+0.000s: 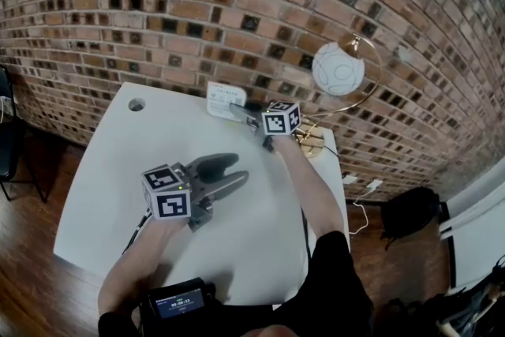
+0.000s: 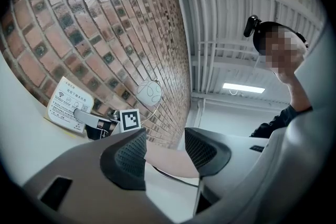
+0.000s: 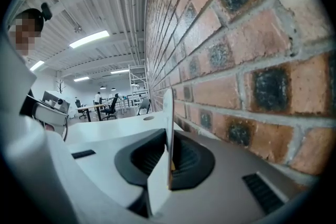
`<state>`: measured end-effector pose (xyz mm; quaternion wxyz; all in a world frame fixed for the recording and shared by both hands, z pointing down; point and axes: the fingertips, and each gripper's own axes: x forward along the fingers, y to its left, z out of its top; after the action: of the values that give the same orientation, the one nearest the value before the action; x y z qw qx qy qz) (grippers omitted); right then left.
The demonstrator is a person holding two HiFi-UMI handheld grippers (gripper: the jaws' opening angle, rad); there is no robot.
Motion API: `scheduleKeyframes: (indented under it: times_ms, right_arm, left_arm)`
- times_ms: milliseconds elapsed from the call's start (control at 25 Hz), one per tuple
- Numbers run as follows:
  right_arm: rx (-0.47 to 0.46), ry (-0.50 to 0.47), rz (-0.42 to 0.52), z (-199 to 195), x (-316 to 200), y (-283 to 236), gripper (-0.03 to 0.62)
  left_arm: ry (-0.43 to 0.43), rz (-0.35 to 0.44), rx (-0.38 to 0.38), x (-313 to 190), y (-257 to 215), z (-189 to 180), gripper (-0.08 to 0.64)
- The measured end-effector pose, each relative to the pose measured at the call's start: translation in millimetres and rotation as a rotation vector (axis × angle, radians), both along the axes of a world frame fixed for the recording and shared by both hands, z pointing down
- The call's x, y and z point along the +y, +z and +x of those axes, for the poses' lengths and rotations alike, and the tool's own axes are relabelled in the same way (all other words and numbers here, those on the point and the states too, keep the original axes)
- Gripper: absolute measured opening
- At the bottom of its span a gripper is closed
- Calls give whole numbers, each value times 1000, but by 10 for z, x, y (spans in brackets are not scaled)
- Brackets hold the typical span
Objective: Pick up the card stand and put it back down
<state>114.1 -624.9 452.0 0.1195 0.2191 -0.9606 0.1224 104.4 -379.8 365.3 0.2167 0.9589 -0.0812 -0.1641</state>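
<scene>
The card stand [image 1: 225, 100] is a white printed card upright on the white table [image 1: 110, 193], close to the brick wall. My right gripper [image 1: 237, 110] reaches it from the right. In the right gripper view the card stand [image 3: 169, 123] stands edge-on between the jaws of my right gripper [image 3: 169, 161], with a thin gap at the left pad, so they are open. My left gripper [image 1: 235, 170] rests low over the table's middle, open and empty. The left gripper view looks past my left gripper [image 2: 165, 157] to the card stand [image 2: 67, 105] and the right gripper [image 2: 80, 116] at it.
A globe lamp [image 1: 338, 69] on a brass arc with a wooden base [image 1: 312, 143] stands at the table's back right corner. A cable hole [image 1: 136, 104] is at the back left. The brick wall [image 1: 237, 4] runs just behind the card. A black bag [image 1: 410, 213] lies on the floor at the right.
</scene>
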Motion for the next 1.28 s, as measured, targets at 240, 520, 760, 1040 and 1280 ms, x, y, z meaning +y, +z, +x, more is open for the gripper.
scheduleKeyframes:
  times_ms: [240,520,760,1040,1280]
  right_arm:
    - [88,70,5,42,-108,133,78]
    - [149,120,-1,79,-120,159,101]
    - [202,165,-29,149,-68,176,104]
    - [238,199,-11,230,-154,196,124]
    - [263,240,-38,324,-102,213,167]
  left_arm:
    - [-2,2,-3,-8,19,-7,224]
    - [-4,-3,-4,-18,12,-12,224]
    - [0,-2,3,-12,2,-14,224]
    - [-3,5,2,-9,-1,-12,224]
    - [-3,5,7,-6,-30,-24,224]
